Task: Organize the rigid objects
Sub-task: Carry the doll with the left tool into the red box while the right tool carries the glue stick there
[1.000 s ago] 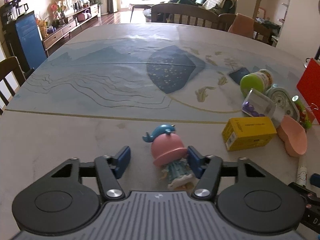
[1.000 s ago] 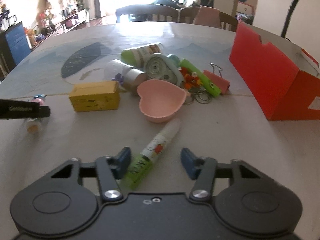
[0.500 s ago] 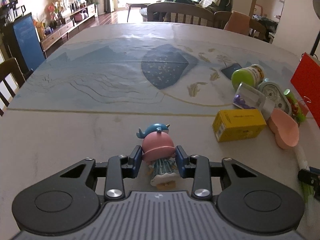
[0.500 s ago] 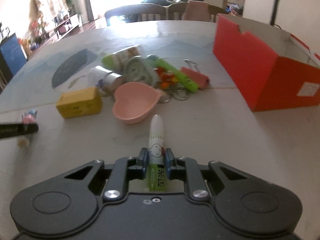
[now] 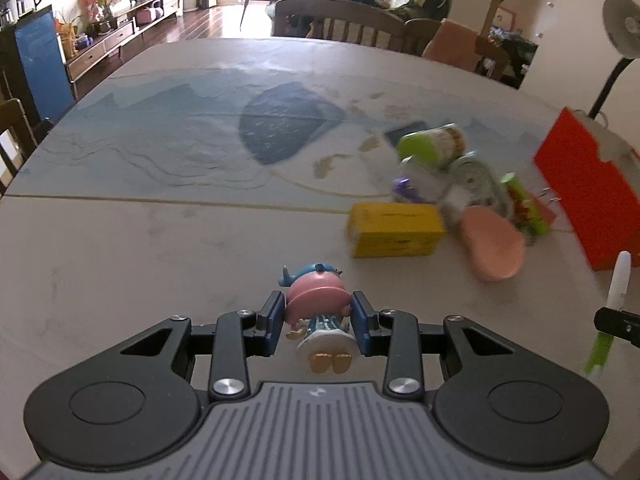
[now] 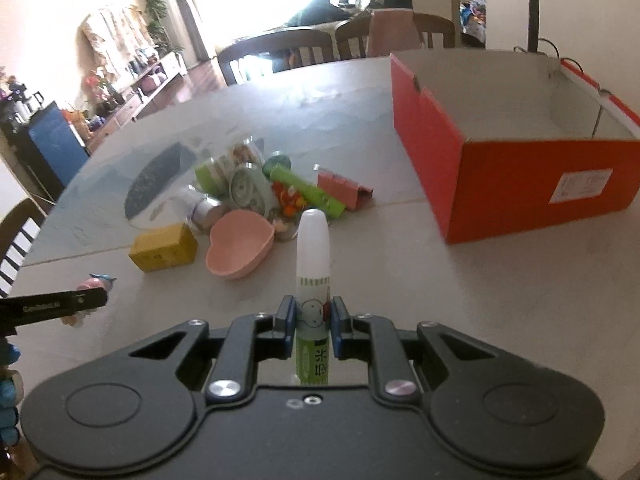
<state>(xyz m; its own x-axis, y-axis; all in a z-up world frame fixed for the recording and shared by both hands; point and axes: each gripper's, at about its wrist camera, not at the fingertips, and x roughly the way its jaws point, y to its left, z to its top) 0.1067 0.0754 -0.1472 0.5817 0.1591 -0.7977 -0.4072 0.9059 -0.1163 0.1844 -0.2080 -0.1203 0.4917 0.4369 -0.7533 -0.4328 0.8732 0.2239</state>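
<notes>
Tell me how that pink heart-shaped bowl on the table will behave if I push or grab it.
The pink heart bowl looks like thin hard plastic, so probably stiff and light. Its rounded underside suggests it may rock or slide when nudged. It rests against the keyring clutter, so a push would likely shift that too.

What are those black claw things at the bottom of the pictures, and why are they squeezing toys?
They are two grabbers that a person holds, one in each hand. Each carries a camera looking out along its two fingers, so each picture is one grabber's own view. The left gripper is shut on a little doll with a pink hat. The right gripper is shut on a glue tube. On the table lie a yellow box, a pink heart bowl and other bits. The red box stands open.
</notes>
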